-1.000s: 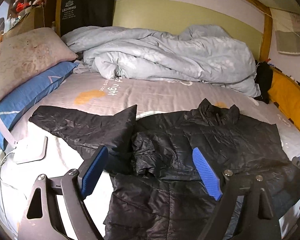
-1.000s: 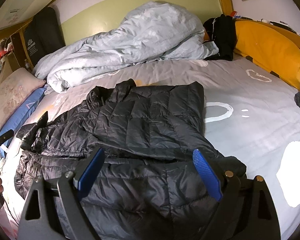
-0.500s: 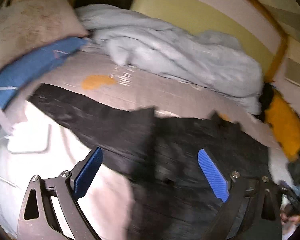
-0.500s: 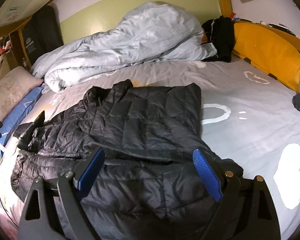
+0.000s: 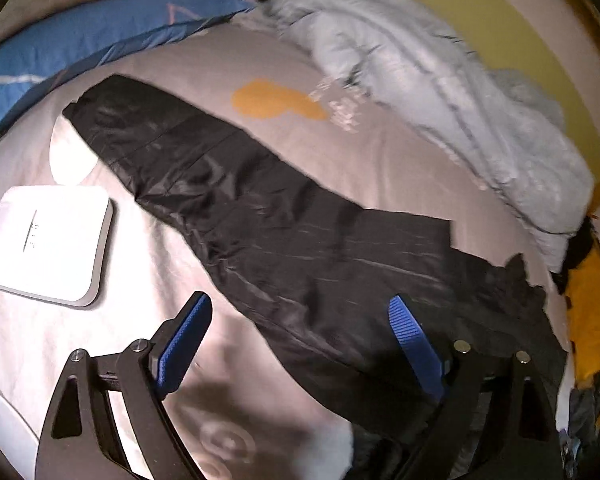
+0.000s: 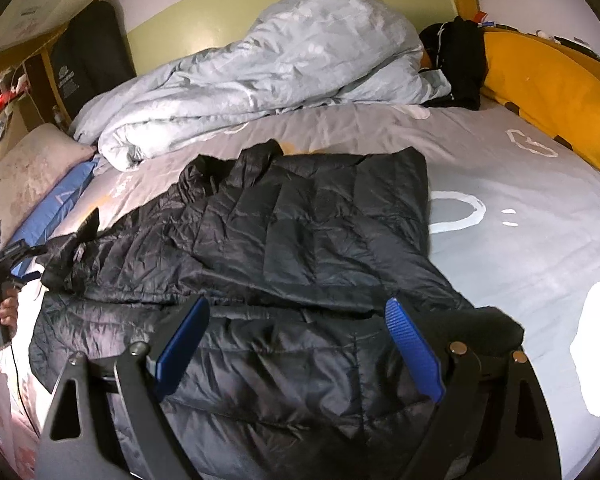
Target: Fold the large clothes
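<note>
A black puffer jacket (image 6: 300, 240) lies spread on the grey bed sheet (image 6: 520, 248), its right side folded over the body. Its left sleeve (image 5: 260, 208) stretches out flat toward the pillows. My left gripper (image 5: 300, 344) hovers low over the sleeve near the shoulder, jaws wide but closing. Its pads press on nothing; one fingertip (image 5: 404, 320) is over the sleeve, the other over bare sheet. In the right wrist view the left gripper (image 6: 4, 260) shows at the far left edge, held by a hand (image 6: 4, 308). My right gripper (image 6: 300, 344) stands open above the jacket's lower body, empty.
A flat white device (image 5: 48, 244) lies on the sheet just left of the sleeve. A blue pillow (image 5: 100, 28) and a pale one sit beyond it. A bunched grey duvet (image 6: 260, 68) fills the far side. A yellow cushion (image 6: 548, 92) and dark clothes (image 6: 456, 60) line the right.
The left gripper has swung left and down toward the outstretched sleeve and rolled, so the sleeve and white device now look much closer. The right gripper has stayed put.
</note>
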Tool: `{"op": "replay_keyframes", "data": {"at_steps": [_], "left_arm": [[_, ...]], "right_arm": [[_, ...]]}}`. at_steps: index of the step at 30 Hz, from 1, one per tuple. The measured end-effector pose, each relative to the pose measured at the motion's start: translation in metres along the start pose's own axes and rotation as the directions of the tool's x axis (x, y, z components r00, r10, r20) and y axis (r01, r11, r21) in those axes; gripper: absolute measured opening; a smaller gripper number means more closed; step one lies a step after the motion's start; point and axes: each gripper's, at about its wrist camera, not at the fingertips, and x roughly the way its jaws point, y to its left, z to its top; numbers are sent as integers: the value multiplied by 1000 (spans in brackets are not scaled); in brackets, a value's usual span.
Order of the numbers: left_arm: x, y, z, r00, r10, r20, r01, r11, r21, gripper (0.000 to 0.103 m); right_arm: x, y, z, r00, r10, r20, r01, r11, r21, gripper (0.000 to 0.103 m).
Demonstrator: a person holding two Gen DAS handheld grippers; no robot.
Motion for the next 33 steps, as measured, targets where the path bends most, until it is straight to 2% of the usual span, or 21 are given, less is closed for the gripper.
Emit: {"op": "replay_keyframes", "data": {"at_steps": [2,3,5,6,7,9,11,13,15,18,20,23,26,29,33], "left_arm": [[10,7,1,1000,19,-13,-19,1000,-19,82],[15,9,0,999,23,-22,-24,999,-26,76],[24,13,1,999,12,-42,-13,1000,-16,43],[27,14,0,998,4,-56,-4,1000,-7,12],[27,13,0,998,-7,-56,6,1000,-11,8],[14,8,-1,999,-32,-1,32,999,-5,6],[-5,-5,-1,997,-53,63,51,998,43,6],[-31,-28,-6,986,-98,137,82,990,113,6],[-58,-54,-17,965,-163,204,126,975,181,6],[-92,-107,-46,923,-302,239,220,923,316,6],[-104,-145,-72,913,-345,219,232,879,416,6],[-99,-187,-112,920,-363,148,246,828,503,6],[-77,-210,-144,943,-321,86,219,797,563,6],[-49,-216,-165,966,-259,24,198,791,579,6],[-33,-214,-178,974,-225,-33,205,804,558,6]], "right_arm": [[2,1,-1,1000,-4,-8,4,1000,-4,89],[2,0,-1,1000,-4,-9,4,1000,-5,89],[2,0,-1,1000,-3,-9,3,1000,-4,89],[2,0,-1,1000,-3,-7,3,1000,-3,89],[2,-1,-1,1000,-4,-5,4,1000,-4,89],[2,-1,-1,1000,-4,-2,4,1000,-5,89],[0,-1,-1,1000,-3,1,3,1000,-5,89],[-3,0,0,1000,-2,7,2,1000,-3,89],[-5,1,1,1000,0,13,0,1000,-1,89],[-6,2,3,1000,14,15,-14,1000,18,89],[-6,3,4,1000,25,10,-25,999,24,89],[-12,7,3,1000,19,23,-19,1000,6,89],[-18,5,2,999,3,41,-2,1000,-7,89],[-22,0,3,999,14,40,-15,1000,18,89],[-22,-3,4,999,28,33,-29,999,36,89]]}}
